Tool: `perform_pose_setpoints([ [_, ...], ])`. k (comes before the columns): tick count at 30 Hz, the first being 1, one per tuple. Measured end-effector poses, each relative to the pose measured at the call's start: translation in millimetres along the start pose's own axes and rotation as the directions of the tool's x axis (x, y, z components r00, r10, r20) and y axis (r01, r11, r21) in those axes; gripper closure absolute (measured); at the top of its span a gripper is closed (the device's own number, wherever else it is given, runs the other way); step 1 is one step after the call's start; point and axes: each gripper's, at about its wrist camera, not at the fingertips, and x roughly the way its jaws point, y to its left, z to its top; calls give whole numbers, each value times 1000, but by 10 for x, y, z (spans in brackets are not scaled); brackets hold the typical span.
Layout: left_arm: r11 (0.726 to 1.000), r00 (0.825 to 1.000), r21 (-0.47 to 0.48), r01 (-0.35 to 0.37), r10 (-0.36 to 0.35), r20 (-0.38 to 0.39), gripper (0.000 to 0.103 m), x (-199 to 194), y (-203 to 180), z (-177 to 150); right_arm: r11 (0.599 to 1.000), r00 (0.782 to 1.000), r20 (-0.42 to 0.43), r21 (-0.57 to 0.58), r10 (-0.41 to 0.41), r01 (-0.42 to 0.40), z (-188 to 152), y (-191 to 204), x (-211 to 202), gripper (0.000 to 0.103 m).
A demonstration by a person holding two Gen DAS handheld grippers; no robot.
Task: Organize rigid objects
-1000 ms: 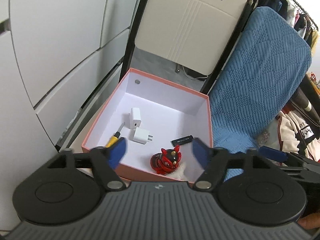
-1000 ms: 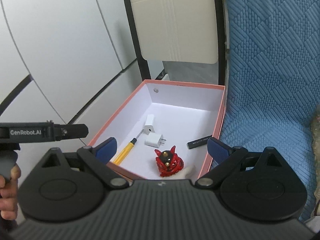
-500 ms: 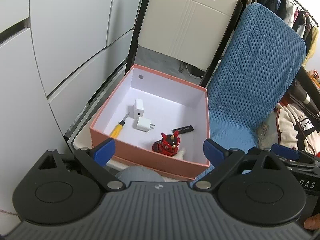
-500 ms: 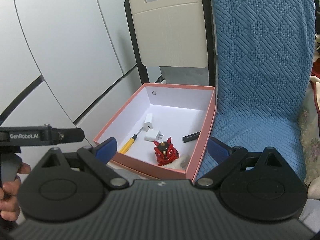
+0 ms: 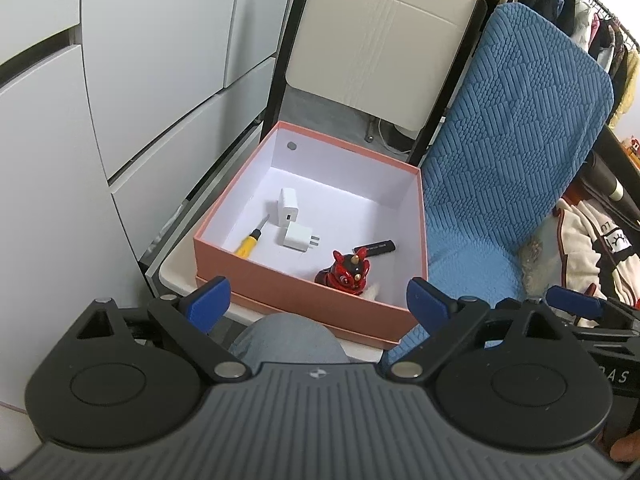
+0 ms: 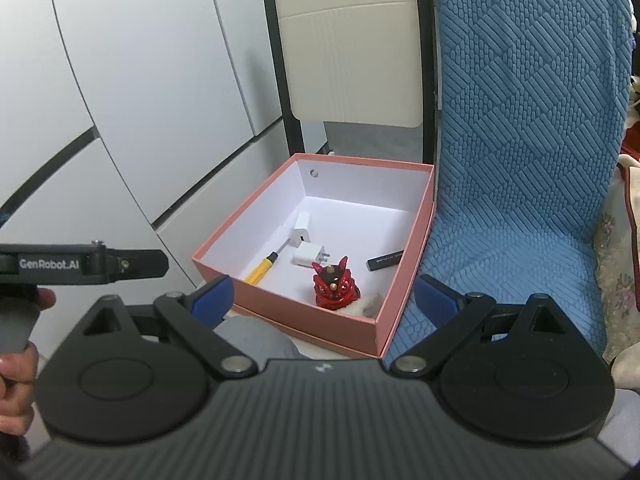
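Note:
A pink box (image 5: 296, 292) (image 6: 280, 292) with a white inside stands on a cream chair seat. In it lie a yellow screwdriver (image 5: 250, 238) (image 6: 264, 266), two white chargers (image 5: 298, 236) (image 6: 310, 258), a black stick (image 5: 376, 247) (image 6: 385, 260) and a red figurine (image 5: 346, 274) (image 6: 334, 286). My left gripper (image 5: 320, 304) hangs open in front of the box, nothing between its blue pads. My right gripper (image 6: 326, 300) is open too, short of the box's near wall and holding nothing.
A blue quilted cover (image 5: 508, 160) drapes the seat right of the box. The cream chair back (image 5: 380, 40) rises behind it, white cabinet doors (image 5: 140, 80) stand on the left. A knee in grey (image 5: 288, 338) sits below the grippers. Clothes (image 5: 592, 240) lie far right.
Both grippers have drawn back from the box, which now looks smaller and farther. The left jaws have spread wider. The red figurine stays in the box.

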Motion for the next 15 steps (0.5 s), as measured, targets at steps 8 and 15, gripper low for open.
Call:
perform_pose_setpoints([
  [8, 1000, 1000, 0, 6, -6, -3, 6, 10, 8, -16, 1000, 1000, 11, 6, -7, 7, 15, -18, -18, 4],
  [15, 1000, 1000, -14, 14, -14, -5, 6, 16, 42, -14, 1000, 1000, 16, 12, -17, 17, 18, -16, -17, 4],
])
